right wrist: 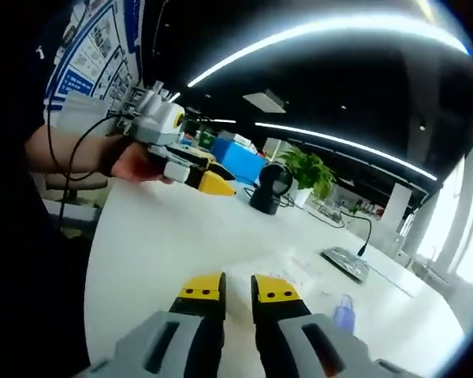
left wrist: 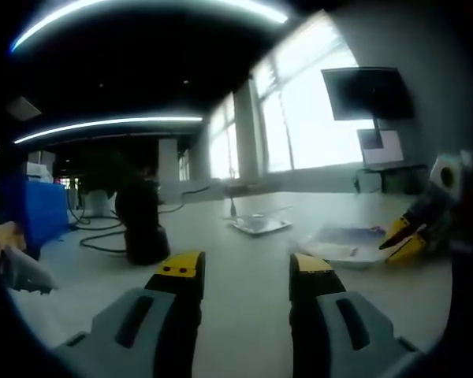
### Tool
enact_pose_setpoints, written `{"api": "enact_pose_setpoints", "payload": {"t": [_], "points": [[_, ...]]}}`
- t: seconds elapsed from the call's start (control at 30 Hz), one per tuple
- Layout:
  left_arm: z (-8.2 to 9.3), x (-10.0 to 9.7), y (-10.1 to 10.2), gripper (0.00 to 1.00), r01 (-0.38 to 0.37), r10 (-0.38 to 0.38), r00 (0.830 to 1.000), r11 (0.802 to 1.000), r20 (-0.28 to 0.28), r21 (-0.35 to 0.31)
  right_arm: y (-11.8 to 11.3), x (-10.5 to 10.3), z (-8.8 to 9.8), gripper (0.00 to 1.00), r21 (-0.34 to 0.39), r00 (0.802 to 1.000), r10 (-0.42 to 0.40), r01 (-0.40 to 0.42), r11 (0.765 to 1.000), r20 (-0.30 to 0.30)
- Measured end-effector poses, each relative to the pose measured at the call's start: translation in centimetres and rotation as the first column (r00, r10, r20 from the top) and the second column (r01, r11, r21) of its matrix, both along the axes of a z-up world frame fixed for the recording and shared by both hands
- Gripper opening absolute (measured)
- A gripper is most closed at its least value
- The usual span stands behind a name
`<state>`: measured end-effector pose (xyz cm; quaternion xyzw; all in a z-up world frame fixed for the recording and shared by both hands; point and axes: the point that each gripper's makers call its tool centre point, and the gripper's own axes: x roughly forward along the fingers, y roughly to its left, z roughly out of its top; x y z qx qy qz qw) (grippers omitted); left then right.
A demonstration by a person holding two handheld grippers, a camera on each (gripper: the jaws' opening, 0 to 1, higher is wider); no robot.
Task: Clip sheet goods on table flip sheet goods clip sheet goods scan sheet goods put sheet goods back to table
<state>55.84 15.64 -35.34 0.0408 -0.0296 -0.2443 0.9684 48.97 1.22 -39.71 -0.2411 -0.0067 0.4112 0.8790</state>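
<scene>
Sheet goods [left wrist: 343,242] lie flat on the tabletop [left wrist: 244,291], a clear pouch with blue print. In the right gripper view the pouch [right wrist: 315,290] sits just beyond the tool tips.

Right tool [right wrist: 236,290]: jaws narrow, small gap, nothing between them. It hovers low over the near edge of the pouch, probably lined up to clip that edge. In the left gripper view the same tool [left wrist: 402,240] comes in at the far side of the pouch.

Left tool [left wrist: 244,268]: jaws wide, empty, held well back from the pouch, likely waiting to take over for the flip.

Open room: bare tabletop between the left tool and the pouch. Black scanner [left wrist: 142,224] stands well left of the pouch, flat tray [left wrist: 258,224] just behind it.
</scene>
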Motion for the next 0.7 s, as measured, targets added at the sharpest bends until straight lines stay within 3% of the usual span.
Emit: {"api": "enact_pose_setpoints", "payload": {"t": [0.23,0.43,0.53,0.6,0.7], "points": [[0.1,0.0,0.0,0.35,0.001,-0.001,1.0,1.0,0.002,-0.002,1.0,1.0,-0.4,0.1,-0.08,0.998,-0.013,0.018,0.997,0.061],[0.1,0.0,0.0,0.35,0.002,-0.002,1.0,1.0,0.001,-0.004,1.4,1.9,-0.3,0.11,-0.097,0.998,-0.024,0.03,0.995,0.063],[0.1,0.0,0.0,0.35,0.001,0.0,1.0,1.0,0.002,-0.005,1.3,2.3,-0.4,0.1,-0.086,0.999,-0.029,0.033,0.996,0.044],[0.1,0.0,0.0,0.35,0.001,-0.001,1.0,1.0,0.002,-0.005,1.3,2.4,-0.7,0.09,-0.047,0.999,-0.037,0.037,0.998,-0.01],[0.1,0.1,0.0,0.35,0.002,-0.002,1.0,1.0,0.002,-0.003,1.2,2.6,-1.0,0.01,-0.046,0.999,-0.041,0.04,0.998,-0.026]]}}
